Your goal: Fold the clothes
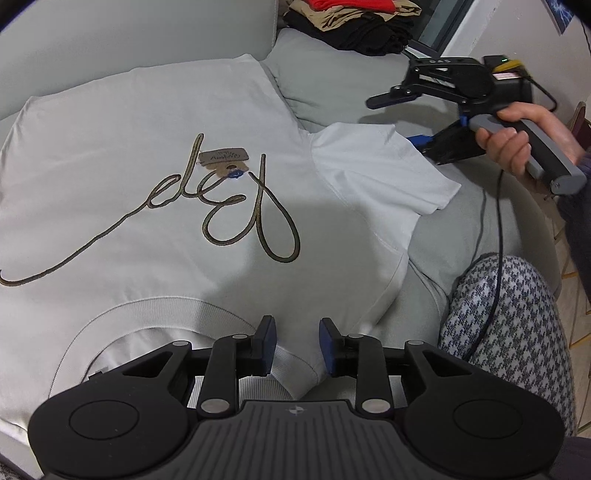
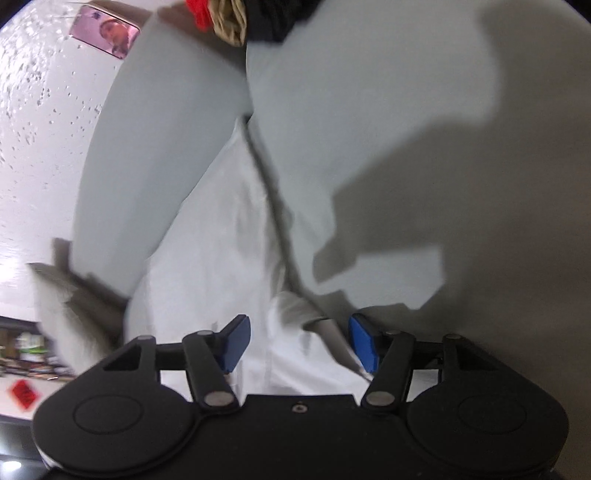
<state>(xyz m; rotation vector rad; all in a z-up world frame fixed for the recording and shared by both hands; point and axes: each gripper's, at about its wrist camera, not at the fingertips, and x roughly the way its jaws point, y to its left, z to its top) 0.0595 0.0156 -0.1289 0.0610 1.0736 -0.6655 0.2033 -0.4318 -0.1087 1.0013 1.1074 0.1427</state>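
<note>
A white T-shirt [image 1: 155, 122] lies spread flat on a grey sofa cushion [image 1: 332, 74], its gold script lettering [image 1: 229, 206] facing up and a brown hang tag [image 1: 223, 157] resting on the letters. Taking the shirt as the landmark: its ribbed collar [image 1: 147, 314] sits at the near edge, right under the left gripper [image 1: 297, 345], whose jaws stand partly apart above the collar rib with no cloth pinched between the pads. One short sleeve [image 1: 384, 170] juts out to the right, its hem lying flat on bare cushion. Beyond that sleeve the right gripper [image 1: 400, 120] hangs clear of the fabric, held by a hand [image 1: 524, 140], jaws apart and empty. In the right wrist view, which is blurred, those fingers [image 2: 234, 343] straddle the shirt's edge without touching it. Past the shirt's far corner sits a pile of dark and red clothes [image 1: 351, 22]. Open cushion lies right of the sleeve, up to a knee in checked trousers [image 1: 517, 332].
</note>
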